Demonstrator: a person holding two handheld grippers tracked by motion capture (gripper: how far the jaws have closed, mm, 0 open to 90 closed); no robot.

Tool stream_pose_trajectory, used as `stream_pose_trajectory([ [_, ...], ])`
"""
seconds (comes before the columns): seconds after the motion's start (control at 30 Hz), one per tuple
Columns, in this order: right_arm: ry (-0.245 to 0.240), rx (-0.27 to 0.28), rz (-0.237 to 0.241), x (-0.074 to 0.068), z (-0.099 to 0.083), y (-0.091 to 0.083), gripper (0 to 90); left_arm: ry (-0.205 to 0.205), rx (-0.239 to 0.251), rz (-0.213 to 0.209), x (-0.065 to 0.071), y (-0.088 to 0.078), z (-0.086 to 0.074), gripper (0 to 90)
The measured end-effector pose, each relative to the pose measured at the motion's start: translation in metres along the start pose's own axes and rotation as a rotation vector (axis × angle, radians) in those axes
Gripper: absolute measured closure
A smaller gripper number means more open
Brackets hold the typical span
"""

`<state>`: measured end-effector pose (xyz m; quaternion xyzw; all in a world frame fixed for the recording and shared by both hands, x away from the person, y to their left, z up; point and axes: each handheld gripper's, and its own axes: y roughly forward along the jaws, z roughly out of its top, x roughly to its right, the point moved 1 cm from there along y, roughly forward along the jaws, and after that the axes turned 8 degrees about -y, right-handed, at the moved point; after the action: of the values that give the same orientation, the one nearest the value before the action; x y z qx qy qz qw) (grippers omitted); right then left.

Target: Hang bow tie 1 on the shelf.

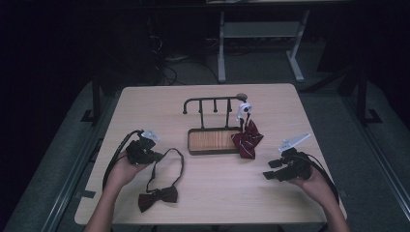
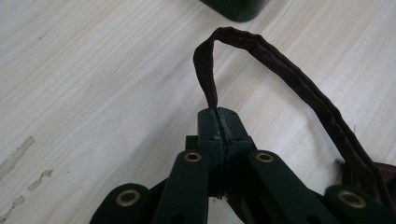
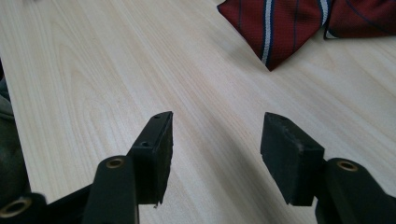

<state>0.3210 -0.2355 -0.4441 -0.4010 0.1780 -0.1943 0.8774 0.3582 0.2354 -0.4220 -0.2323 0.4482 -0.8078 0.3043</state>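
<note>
Between the left hand-held gripper's (image 2: 218, 116) closed jaws, the dark bow tie's (image 1: 157, 196) strap (image 2: 280, 70) is clamped; hanging it on the rack (image 1: 212, 104) remains. The right hand-held gripper (image 3: 215, 140) waits with jaws apart.

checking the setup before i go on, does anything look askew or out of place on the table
Only the striped bow tie: it hangs from the rack's right end and sags over the wooden tray's edge onto the table. The dark bow tie lies flat, its strap pinched in the left gripper.

2 black claws (image 1: 153, 155), brass rivets, grey 3-cornered plates, trailing black cables, bare forearms
</note>
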Motion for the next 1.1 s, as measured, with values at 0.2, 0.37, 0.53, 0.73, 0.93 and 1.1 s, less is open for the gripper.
stream_pose_trajectory([
  [0.2,0.002,0.003,0.001,0.000,0.000,-0.001,43.7,0.012,0.001,-0.005,0.003,-0.004,0.000,89.3],
  [0.37,-0.001,0.001,0.001,-0.001,0.001,0.001,43.7,0.019,0.006,-0.016,0.005,-0.007,0.001,89.4],
  [0.53,0.006,-0.002,0.000,-0.001,0.001,0.000,43.7,0.033,0.009,-0.019,0.010,-0.011,0.003,89.3],
  [0.73,0.002,0.008,-0.004,-0.001,0.000,-0.002,43.6,0.064,0.013,-0.012,0.019,-0.018,0.007,89.4],
  [0.93,0.001,0.011,-0.004,-0.001,0.000,-0.003,43.7,0.078,0.037,-0.013,0.025,-0.025,0.011,89.4],
  [1.1,0.001,0.007,-0.001,0.000,0.000,-0.002,43.6,0.100,0.029,-0.014,0.029,-0.028,0.013,89.4],
])
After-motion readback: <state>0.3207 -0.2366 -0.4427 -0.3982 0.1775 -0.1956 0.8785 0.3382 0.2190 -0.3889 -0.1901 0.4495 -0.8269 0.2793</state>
